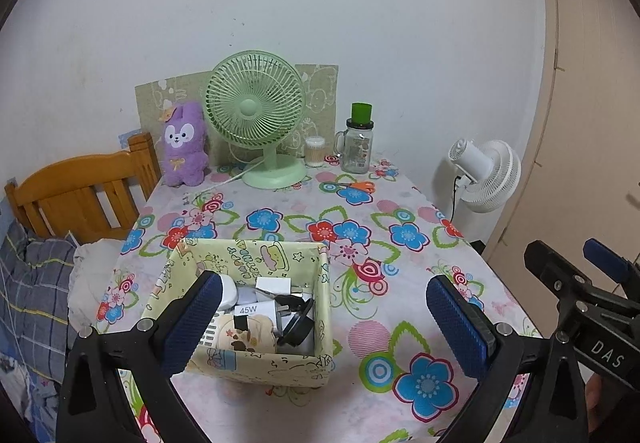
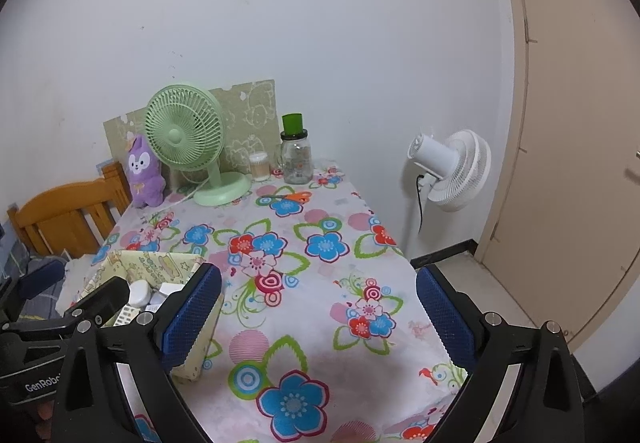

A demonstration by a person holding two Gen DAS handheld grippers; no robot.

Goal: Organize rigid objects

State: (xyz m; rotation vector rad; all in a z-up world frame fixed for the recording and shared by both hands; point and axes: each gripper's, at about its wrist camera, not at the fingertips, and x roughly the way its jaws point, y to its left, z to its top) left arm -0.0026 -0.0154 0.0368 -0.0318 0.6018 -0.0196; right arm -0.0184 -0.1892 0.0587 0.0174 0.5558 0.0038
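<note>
A yellow patterned fabric box [image 1: 248, 257] stands on the near left of the flowered table [image 1: 360, 211]. Inside it lie a white 45W charger [image 1: 250, 309], a black plug [image 1: 296, 317], a white round case [image 1: 230, 289] and other small items. My left gripper [image 1: 326, 327] is open just in front of the box, its left finger overlapping the box's near corner. My right gripper [image 2: 320, 317] is open over bare tablecloth to the right of the box [image 2: 160, 267], nothing between its fingers. Orange-handled scissors [image 1: 352, 186] [image 2: 290, 196] lie far back on the table.
At the back stand a green desk fan [image 1: 256, 115], a purple plush rabbit [image 1: 184, 145], a cotton-swab tub [image 1: 315, 151] and a glass jar with green lid [image 1: 358, 145]. A wooden bed frame [image 1: 76, 191] is left; a white floor fan [image 2: 452, 167] and a door [image 2: 580, 103] are right.
</note>
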